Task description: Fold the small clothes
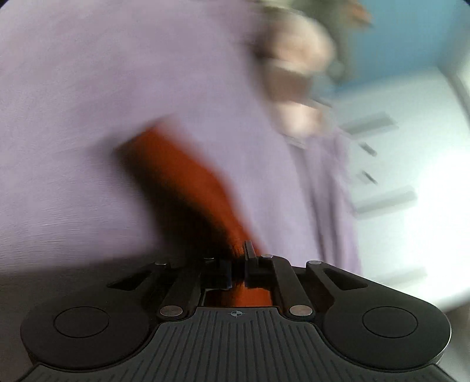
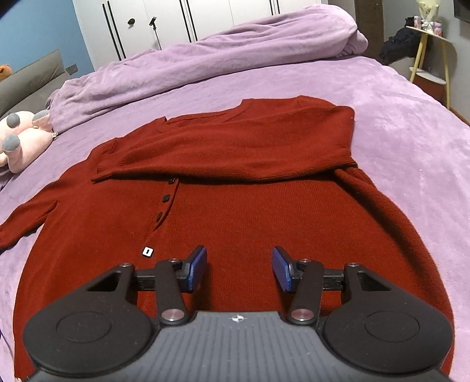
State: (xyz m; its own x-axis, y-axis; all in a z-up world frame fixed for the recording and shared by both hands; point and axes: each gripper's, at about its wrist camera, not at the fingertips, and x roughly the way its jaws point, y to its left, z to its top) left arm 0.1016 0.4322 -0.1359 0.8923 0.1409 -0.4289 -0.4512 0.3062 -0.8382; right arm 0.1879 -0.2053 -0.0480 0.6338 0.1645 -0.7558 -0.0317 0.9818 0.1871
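Observation:
A dark red knitted cardigan [image 2: 235, 211] with dark buttons lies flat on the purple bedspread [image 2: 396, 123]. Its right sleeve [image 2: 235, 147] is folded across the chest; its left sleeve [image 2: 26, 217] stretches off to the left. My right gripper [image 2: 238, 269] is open and empty, hovering just above the cardigan's lower body. My left gripper [image 1: 238, 264] is shut on a strip of the red cardigan sleeve [image 1: 188, 182], which trails away over the bedspread [image 1: 88, 102]. The left wrist view is heavily motion-blurred.
A bunched purple duvet [image 2: 220, 50] lies across the far side of the bed. A pink plush toy [image 2: 20, 138] sits at the left, also blurred in the left wrist view [image 1: 296, 82]. White wardrobe doors [image 2: 176, 20] stand behind, and a small yellow-legged side table [image 2: 426, 58] at the right.

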